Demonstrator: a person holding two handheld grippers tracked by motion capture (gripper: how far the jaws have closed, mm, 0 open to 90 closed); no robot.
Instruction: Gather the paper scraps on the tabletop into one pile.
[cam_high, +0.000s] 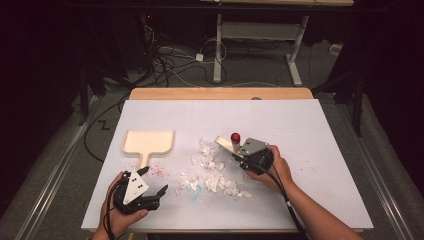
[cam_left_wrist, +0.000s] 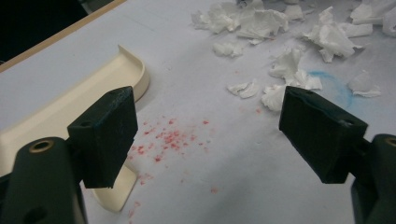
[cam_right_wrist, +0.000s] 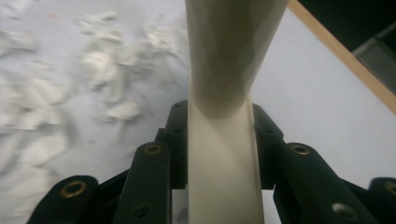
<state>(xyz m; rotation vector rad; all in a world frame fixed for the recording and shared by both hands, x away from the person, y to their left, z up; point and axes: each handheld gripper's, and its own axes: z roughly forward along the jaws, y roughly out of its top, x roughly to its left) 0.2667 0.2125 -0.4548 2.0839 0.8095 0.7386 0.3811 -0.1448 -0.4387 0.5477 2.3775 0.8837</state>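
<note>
Your right tongs (cam_high: 235, 150) clamp the handle of a cream plastic scraper (cam_right_wrist: 224, 70) beside scattered white torn paper scraps (cam_high: 212, 175) on the white desk (cam_high: 310, 150); your left tongs (cam_left_wrist: 208, 135) gape empty near the cream plastic dustpan (cam_high: 149, 141); a hasty sweep could scatter scraps past it.

The desk (cam_high: 300, 125) is covered by a pale grey-white mat, with a light wooden edge (cam_high: 220, 93) showing along its far side. Around it lies a grey carpeted floor (cam_high: 60, 165), crossed behind by tangled black and white cables (cam_high: 175, 60). Farther back stands a white metal table frame (cam_high: 260, 35), and the room beyond is dark.
</note>
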